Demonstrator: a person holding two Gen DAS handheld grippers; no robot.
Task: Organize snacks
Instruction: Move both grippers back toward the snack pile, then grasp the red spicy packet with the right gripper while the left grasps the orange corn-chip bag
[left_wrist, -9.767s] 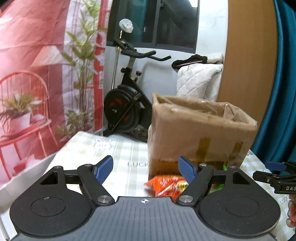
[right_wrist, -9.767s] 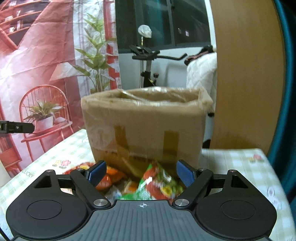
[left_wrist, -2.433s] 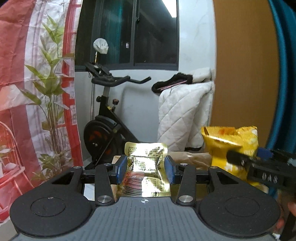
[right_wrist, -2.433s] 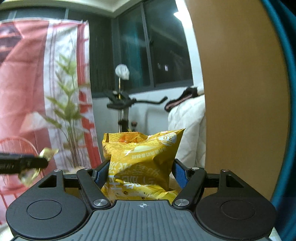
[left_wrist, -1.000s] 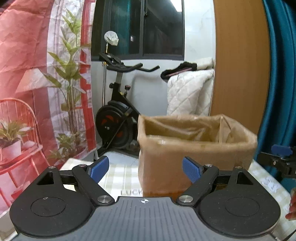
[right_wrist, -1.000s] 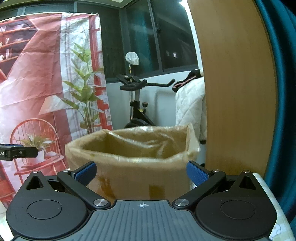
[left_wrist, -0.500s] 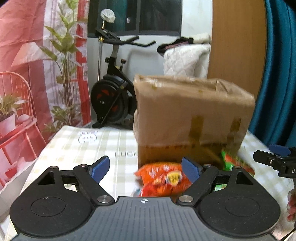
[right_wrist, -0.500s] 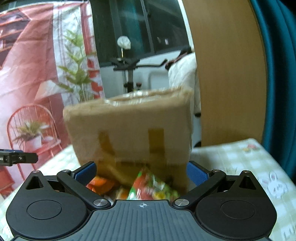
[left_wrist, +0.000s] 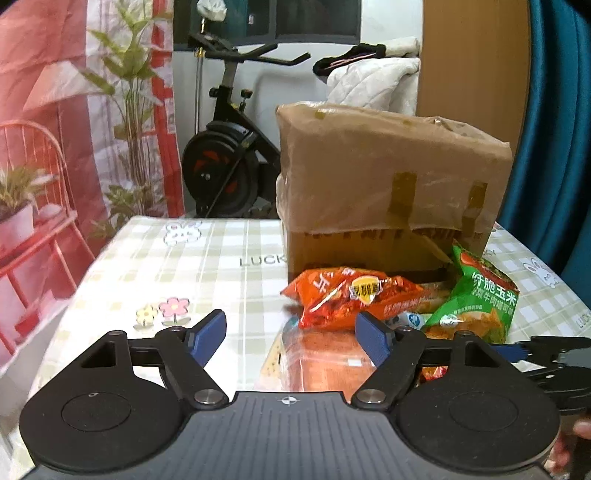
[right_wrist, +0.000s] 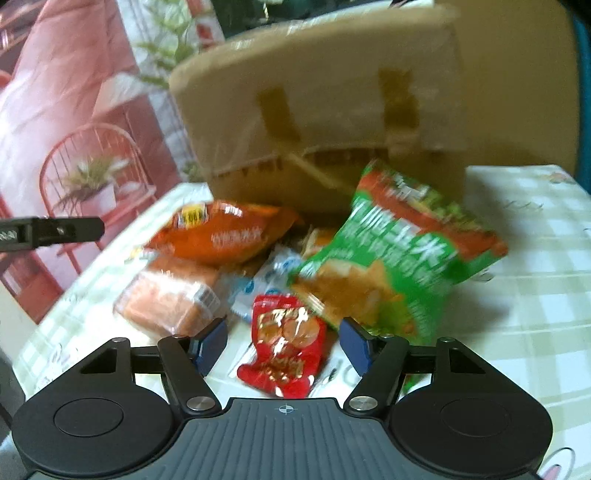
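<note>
Blue pads marked the right gripper (right_wrist: 282, 341), whose jaws had just been closing and stood part-way apart around a small red packet (right_wrist: 284, 354), apparently lined up as the next pick; the pads did not yet press it. The left gripper (left_wrist: 291, 334) was held spread, its jaws narrowed a little, nothing pinched, above a clear-wrapped orange pack (left_wrist: 325, 363) lying on the counter (left_wrist: 192, 266). Beyond lay an orange bag (left_wrist: 351, 297) and a green bag (left_wrist: 476, 302), heaped against the front of the box (left_wrist: 388, 184), presumably kept close so each could be lifted in. The box's opening was not shown, so its contents could not be told. A white-blue packet (right_wrist: 266, 284) was half buried. The right view was blurred, and print was unreadable there.
</note>
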